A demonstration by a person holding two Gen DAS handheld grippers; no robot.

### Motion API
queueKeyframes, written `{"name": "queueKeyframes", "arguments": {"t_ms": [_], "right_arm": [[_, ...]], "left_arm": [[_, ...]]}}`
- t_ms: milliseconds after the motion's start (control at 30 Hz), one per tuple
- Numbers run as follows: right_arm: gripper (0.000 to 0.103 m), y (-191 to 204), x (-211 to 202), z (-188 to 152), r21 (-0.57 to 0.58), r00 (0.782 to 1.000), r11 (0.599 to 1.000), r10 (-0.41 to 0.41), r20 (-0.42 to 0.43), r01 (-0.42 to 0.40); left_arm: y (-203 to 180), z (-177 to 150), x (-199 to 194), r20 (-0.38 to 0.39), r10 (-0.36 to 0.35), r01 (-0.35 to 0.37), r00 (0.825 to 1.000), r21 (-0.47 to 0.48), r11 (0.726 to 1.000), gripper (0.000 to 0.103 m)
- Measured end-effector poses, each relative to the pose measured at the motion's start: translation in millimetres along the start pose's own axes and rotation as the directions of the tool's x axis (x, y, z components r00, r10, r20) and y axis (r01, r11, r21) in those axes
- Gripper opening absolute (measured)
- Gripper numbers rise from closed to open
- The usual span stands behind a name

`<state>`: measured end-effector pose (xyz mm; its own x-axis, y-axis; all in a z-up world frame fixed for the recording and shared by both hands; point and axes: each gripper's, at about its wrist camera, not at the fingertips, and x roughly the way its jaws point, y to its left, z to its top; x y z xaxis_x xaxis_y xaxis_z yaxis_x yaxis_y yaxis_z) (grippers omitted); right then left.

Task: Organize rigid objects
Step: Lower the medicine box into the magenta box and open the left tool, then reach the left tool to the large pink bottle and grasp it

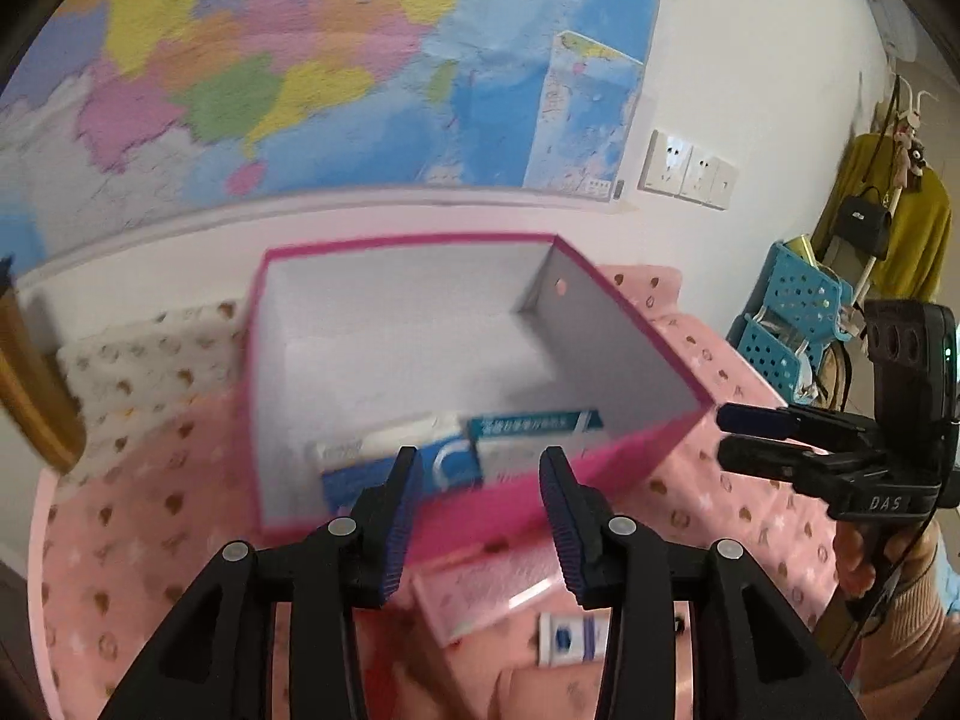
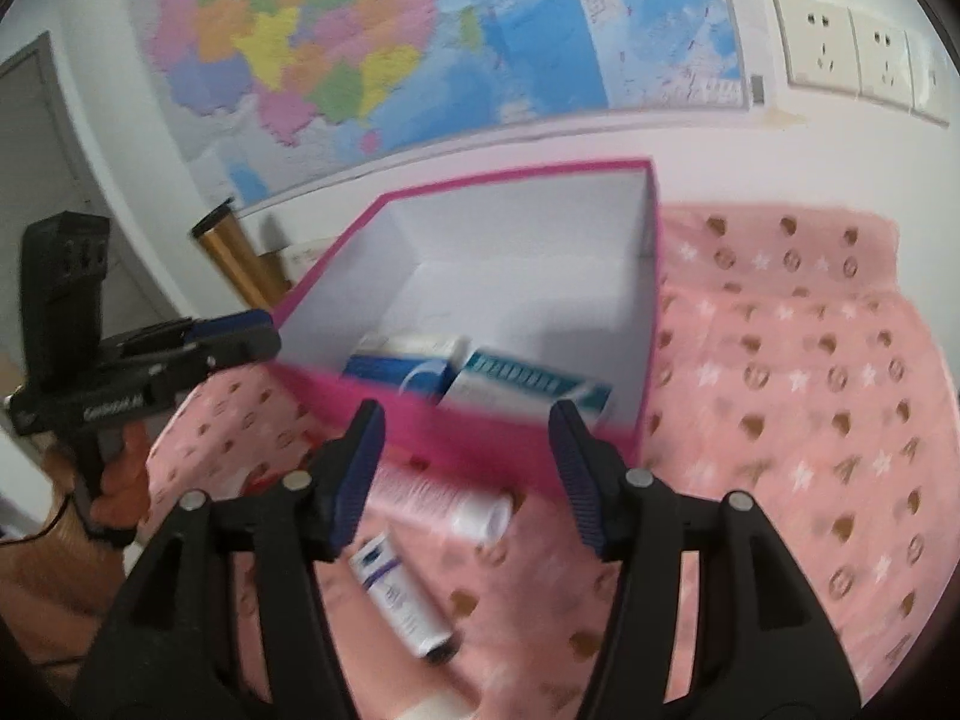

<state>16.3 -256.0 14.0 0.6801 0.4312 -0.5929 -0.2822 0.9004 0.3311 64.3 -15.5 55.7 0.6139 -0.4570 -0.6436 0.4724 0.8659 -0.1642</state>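
An open pink box [image 1: 630,324] with a white inside stands on the pink cloth. It also shows in the right wrist view [image 2: 651,324]. Inside lie a blue and white carton [image 1: 384,468] [image 2: 396,369] and a teal and white carton [image 1: 534,423] [image 2: 528,387]. In front of the box lie a pale pink tube [image 2: 438,495] [image 1: 486,591] and a small white tube with blue print [image 2: 399,594] [image 1: 570,639]. My left gripper [image 1: 477,519] is open and empty before the box. My right gripper [image 2: 465,471] is open and empty above the tubes.
A gold flask [image 2: 240,255] [image 1: 30,384] stands left of the box. A map [image 2: 420,30] and wall sockets [image 2: 858,54] are behind. Blue baskets [image 1: 792,312] and a coat rack [image 1: 894,222] stand to the right. Pink cloth [image 2: 810,390] stretches right of the box.
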Motion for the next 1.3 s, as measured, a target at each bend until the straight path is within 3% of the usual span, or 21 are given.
{"name": "queueKeyframes", "arguments": {"t_ms": [233,367,567,900,1100,1300], "right_arm": [[0.059,-2,6,-58,0.064,0.994,0.998,0.032,-0.108,-0.025],[0.059,-7,11,-86,0.109,0.982,0.994,0.049,-0.182,-0.029],[0.059,-11,3,-115,0.168,0.974,0.985,0.061,-0.217,-0.024],[0.062,-4,-9,-141,0.217,0.963,0.975,0.104,-0.248,-0.049],[0.061,6,-4,-144,0.174,0.966,0.984,0.071,-0.250,-0.027],[0.051,4,1,-144,0.163,0.969,0.986,0.067,-0.238,-0.028]], "left_arm": [[-4,-52,-8,-0.067,0.005,-0.005,0.998,0.005,1.000,0.041],[-21,-72,-2,-0.108,-0.031,0.035,0.994,0.031,0.999,0.041],[-30,-100,14,-0.202,-0.063,0.067,0.977,0.016,0.998,0.041],[-34,-121,21,-0.265,-0.067,0.068,0.962,-0.006,0.998,0.041],[-34,-121,21,-0.281,-0.068,0.070,0.957,-0.006,0.998,0.042],[-36,-122,26,-0.297,-0.086,0.085,0.951,-0.018,0.996,0.046]]}}
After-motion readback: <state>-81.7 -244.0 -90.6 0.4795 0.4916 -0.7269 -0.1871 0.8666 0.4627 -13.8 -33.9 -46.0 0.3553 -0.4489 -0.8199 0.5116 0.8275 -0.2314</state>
